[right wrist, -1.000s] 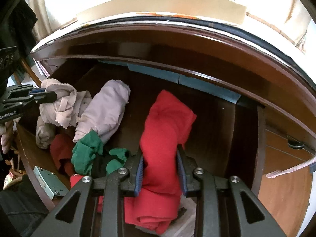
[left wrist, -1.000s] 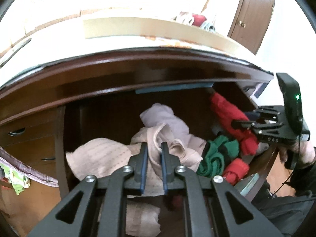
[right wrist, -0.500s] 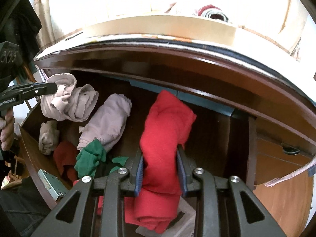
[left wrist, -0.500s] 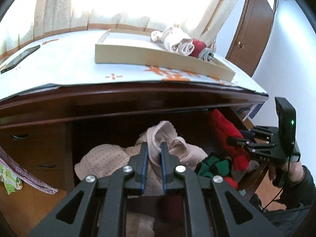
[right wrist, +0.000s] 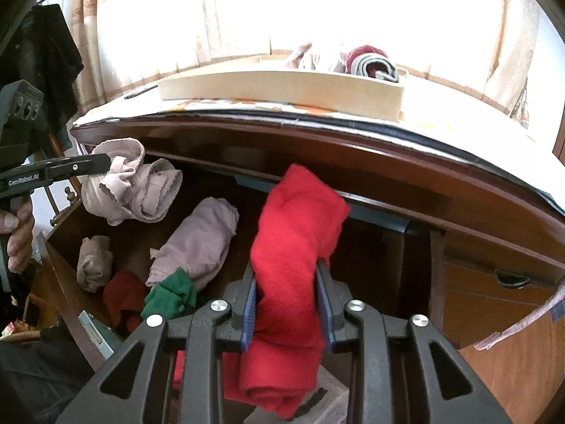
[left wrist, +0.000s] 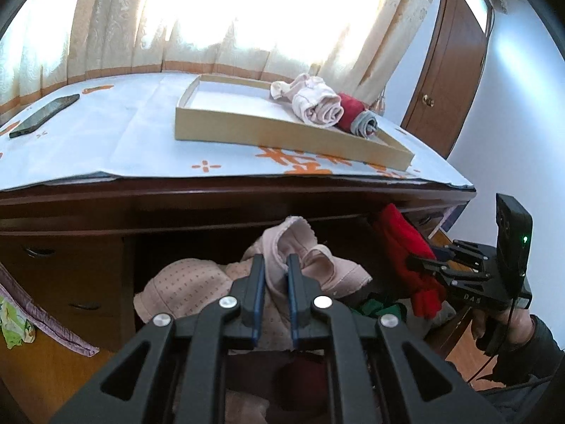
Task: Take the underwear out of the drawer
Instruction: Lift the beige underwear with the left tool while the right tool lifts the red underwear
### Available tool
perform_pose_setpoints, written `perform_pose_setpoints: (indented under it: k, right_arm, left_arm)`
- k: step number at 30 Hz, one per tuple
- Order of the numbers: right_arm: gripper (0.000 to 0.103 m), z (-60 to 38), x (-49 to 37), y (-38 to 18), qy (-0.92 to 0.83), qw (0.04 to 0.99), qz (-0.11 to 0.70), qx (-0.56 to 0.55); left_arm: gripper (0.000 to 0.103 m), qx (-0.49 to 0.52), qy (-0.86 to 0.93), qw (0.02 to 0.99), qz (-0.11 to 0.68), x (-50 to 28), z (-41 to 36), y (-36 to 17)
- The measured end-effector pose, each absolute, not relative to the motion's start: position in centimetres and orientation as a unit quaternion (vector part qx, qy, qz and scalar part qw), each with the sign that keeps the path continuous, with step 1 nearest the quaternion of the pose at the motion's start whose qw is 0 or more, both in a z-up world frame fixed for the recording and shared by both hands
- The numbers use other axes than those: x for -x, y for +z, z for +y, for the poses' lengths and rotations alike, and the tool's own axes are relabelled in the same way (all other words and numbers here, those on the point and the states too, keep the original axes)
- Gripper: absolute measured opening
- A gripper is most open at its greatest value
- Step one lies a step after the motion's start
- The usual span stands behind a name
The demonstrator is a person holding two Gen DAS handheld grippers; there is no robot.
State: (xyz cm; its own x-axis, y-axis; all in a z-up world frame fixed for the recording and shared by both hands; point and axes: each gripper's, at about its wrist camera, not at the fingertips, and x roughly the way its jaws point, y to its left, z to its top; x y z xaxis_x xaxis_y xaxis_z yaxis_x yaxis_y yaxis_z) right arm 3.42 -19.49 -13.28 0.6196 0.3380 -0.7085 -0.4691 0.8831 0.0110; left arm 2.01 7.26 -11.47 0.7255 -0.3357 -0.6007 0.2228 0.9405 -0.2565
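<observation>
My left gripper [left wrist: 274, 265] is shut on a beige-pink piece of underwear [left wrist: 300, 258], held up above the open drawer [right wrist: 67, 282]. From the right wrist view the same bundle [right wrist: 134, 190] hangs from the left gripper [right wrist: 102, 166] at the drawer's left end. My right gripper [right wrist: 286, 275] is shut on a red garment [right wrist: 293, 247], lifted in front of the desk edge; the left wrist view shows it [left wrist: 406, 247] at the right. Inside the drawer lie a lilac roll [right wrist: 197, 243], a small beige roll [right wrist: 93, 263], a green piece [right wrist: 173, 293] and a dark red piece [right wrist: 122, 296].
A shallow cardboard tray [left wrist: 247, 130] sits on the desk top with a pale roll [left wrist: 317, 106], a red roll [left wrist: 349, 113] and a grey roll [left wrist: 365, 125]. A phone [left wrist: 46, 115] lies at the left. Side drawers [left wrist: 53, 275] stand shut. A person's hand [left wrist: 501, 325] holds the right gripper.
Both grippers have risen out of the drawer with their garments still held, and both views tilted up so the desk top, tray and curtains come into sight.
</observation>
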Motion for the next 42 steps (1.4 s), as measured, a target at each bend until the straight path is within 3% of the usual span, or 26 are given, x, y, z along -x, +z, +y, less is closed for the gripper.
perform_pose_setpoints:
  k: [42]
  right_arm:
    - [0.032, -18.6, 0.2, -10.3, 0.255, 0.922, 0.275, 0.092]
  left_arm:
    - [0.009, 0.089, -0.186, 0.945, 0.254, 0.9, 6.0, -7.7]
